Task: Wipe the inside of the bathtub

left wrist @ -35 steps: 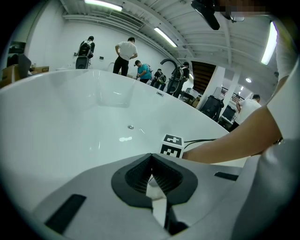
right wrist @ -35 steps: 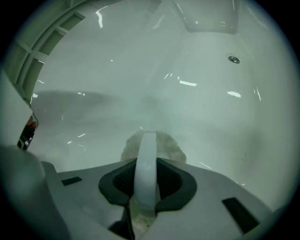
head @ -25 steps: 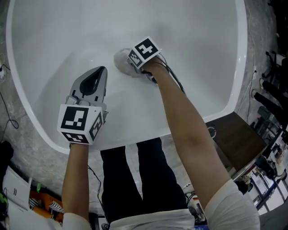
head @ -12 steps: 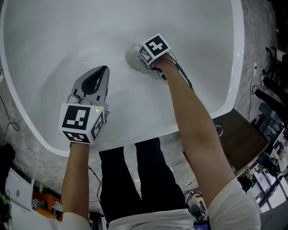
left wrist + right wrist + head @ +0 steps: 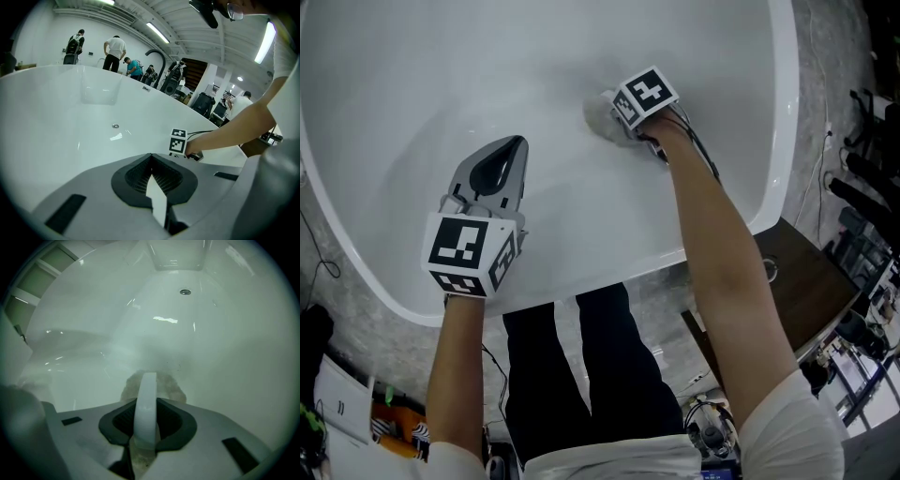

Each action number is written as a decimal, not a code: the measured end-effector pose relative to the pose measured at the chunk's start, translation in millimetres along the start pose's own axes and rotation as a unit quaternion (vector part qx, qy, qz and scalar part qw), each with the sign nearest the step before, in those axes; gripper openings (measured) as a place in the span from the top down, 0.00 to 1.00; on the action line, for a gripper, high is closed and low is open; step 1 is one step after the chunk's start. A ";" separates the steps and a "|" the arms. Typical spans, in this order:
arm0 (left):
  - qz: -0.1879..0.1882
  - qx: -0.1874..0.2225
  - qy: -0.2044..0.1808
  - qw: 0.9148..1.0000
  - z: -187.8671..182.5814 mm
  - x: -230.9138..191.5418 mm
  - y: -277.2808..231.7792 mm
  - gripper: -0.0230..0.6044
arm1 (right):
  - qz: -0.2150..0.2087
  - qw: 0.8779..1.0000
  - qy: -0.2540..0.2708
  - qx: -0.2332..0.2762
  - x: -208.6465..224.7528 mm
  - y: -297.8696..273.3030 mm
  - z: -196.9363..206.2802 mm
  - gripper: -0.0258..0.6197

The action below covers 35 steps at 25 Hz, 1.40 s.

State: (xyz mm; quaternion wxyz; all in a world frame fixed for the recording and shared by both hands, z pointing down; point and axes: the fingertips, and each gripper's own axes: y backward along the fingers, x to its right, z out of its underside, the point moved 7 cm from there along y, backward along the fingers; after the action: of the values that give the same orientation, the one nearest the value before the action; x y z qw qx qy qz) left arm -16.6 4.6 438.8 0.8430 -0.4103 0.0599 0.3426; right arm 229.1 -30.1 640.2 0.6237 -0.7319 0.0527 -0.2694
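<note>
Left gripper view alone shows people standing beyond the far rim of the glossy white bathtub, and its drain. The left gripper has its jaws closed together, tips meeting, with nothing between them. In the right gripper view, the right gripper is clamped on a wiping pad. A smooth white band sits between the jaws, and the fuzzy grey lump is pressed against the tub's sloping inner wall, toward the right rim.

Cloth in right gripper, inside bathtub; left gripper to its left, nearer the rim.
</note>
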 end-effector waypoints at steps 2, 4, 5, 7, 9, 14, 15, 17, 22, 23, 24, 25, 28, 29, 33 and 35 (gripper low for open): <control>0.002 0.000 -0.002 1.000 -1.5 0.4 2.9 0.95 | 0.003 1.000 -0.001 -0.001 0.2 4.0 2.0 0.82; 0.003 0.001 -0.003 1.000 -2.6 1.7 4.1 0.95 | 0.003 1.000 -0.006 0.001 0.7 7.4 4.7 0.82; 0.003 0.001 -0.004 1.000 -3.1 2.7 5.1 0.95 | 0.002 1.000 -0.008 0.002 0.2 9.1 6.0 0.82; 0.003 0.003 -0.005 1.000 -4.1 4.7 8.2 0.95 | 0.001 1.000 -0.008 0.004 -2.7 12.7 7.8 0.82; 0.002 0.003 -0.007 1.000 -4.2 6.7 12.6 0.95 | 0.001 1.000 -0.005 0.004 -6.4 15.9 8.8 0.82; -0.003 0.003 -0.009 1.000 -2.5 5.4 26.3 0.95 | -0.002 1.000 -0.002 0.003 -16.4 19.6 9.3 0.82; -0.005 0.003 -0.009 1.000 -1.1 3.6 28.4 0.95 | -0.003 1.000 -0.002 0.004 -18.9 19.1 8.7 0.82; -0.009 0.002 -0.007 1.000 2.1 0.9 31.2 0.95 | -0.007 1.000 -0.002 0.006 -23.7 17.3 7.2 0.82; -0.016 0.004 -0.002 1.000 6.1 -4.5 44.7 0.95 | -0.016 1.000 0.010 0.003 -43.9 14.6 -0.2 0.82; -0.018 0.005 -0.001 1.000 7.4 -6.8 48.5 0.95 | -0.017 1.000 0.013 0.003 -49.1 13.3 -2.0 0.82; -0.020 0.005 0.000 1.000 9.1 -9.4 51.8 0.95 | -0.018 1.000 0.016 0.003 -53.8 11.8 -3.9 0.82; -0.022 0.006 0.001 1.000 10.9 -12.0 54.5 0.95 | -0.019 1.000 0.018 0.003 -57.9 10.2 -5.9 0.82; -0.030 0.009 0.005 0.999 13.8 -16.8 62.2 0.95 | -0.024 0.999 0.023 0.007 -68.3 7.1 -11.4 0.82; -0.032 0.009 0.006 0.999 14.1 -17.9 65.0 0.95 | -0.025 0.999 0.025 0.006 -71.8 6.5 -13.0 0.82; -0.039 0.014 0.011 0.999 17.6 -27.6 76.3 0.95 | -0.029 0.999 0.033 0.002 -87.2 0.7 -20.6 0.82; -0.043 0.017 0.016 0.999 20.3 -34.3 81.7 0.95 | -0.033 0.999 0.035 0.004 -96.8 -3.4 -25.8 0.82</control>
State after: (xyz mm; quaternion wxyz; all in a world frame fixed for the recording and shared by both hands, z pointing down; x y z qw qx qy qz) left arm -97.4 36.4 412.1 0.8626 -0.4036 0.0611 0.2988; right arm 134.1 -12.2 613.7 0.6150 -0.7210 0.0498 -0.3153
